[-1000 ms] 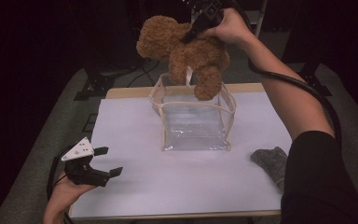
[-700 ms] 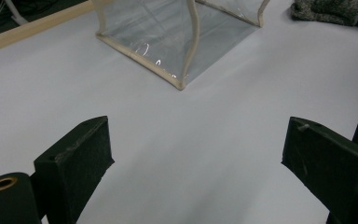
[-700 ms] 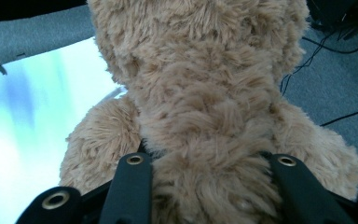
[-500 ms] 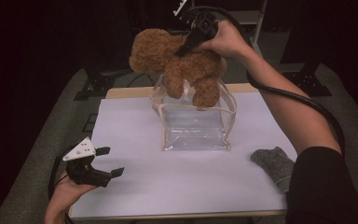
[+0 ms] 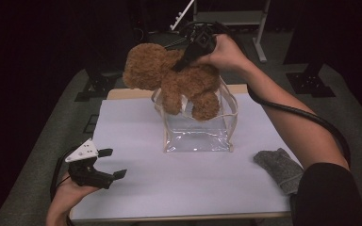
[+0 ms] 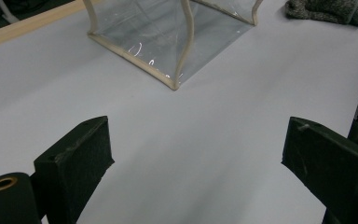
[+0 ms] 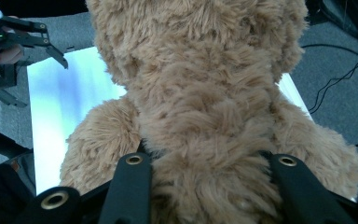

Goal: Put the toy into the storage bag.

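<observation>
Brown teddy bear [image 5: 172, 77] I'm holding clamped in my right gripper [image 5: 188, 56], upper centre, above the clear bag [image 5: 198, 127]; lowering remains. Left gripper [image 5: 104, 164] idling wide open.

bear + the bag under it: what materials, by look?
Teddy bear: brown curly plush, matte; shaggy pile shows in the right tool view, and the body bulges between the jaws, so probably soft stuffing.
Bag: clear glossy film, likely PVC or vinyl; the table shows through it, with glare streaks. Its beige edge piping and handles look like fabric or vinyl; can't tell which.
</observation>
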`<state>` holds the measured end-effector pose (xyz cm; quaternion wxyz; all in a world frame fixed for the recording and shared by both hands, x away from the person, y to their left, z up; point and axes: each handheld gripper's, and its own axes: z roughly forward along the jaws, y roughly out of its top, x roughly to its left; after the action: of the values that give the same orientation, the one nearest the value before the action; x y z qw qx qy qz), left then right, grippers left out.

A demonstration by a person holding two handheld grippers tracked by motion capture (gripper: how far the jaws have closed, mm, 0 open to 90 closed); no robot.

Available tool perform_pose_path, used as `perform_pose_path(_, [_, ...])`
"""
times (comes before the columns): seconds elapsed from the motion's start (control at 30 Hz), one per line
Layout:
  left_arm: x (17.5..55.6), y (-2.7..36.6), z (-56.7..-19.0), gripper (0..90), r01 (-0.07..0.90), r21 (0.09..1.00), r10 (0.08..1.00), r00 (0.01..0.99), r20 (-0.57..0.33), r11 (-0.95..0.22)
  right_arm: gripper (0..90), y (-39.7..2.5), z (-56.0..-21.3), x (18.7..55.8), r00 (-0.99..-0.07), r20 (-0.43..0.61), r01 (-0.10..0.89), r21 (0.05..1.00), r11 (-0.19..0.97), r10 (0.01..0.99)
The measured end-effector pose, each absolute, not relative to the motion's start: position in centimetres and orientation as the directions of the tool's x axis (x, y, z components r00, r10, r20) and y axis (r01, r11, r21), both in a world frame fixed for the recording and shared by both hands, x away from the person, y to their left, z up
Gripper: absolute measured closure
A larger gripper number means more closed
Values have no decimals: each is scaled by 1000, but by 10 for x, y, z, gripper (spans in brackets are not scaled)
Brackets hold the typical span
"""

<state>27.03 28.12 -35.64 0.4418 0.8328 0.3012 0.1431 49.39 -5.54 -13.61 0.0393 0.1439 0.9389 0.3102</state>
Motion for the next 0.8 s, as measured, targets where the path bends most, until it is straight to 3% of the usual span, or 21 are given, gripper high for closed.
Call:
perform_pose_path(0.47, [270, 285, -358, 71, 383, 821, 637, 770, -30, -423, 641, -88, -164, 530, -909, 71, 372, 584, 722, 411])
perform_pose_path(0.8, [270, 285, -359, 71, 386, 819, 637, 771, -32, -426, 640, -114, -165, 538, -874, 59, 418, 594, 687, 481])
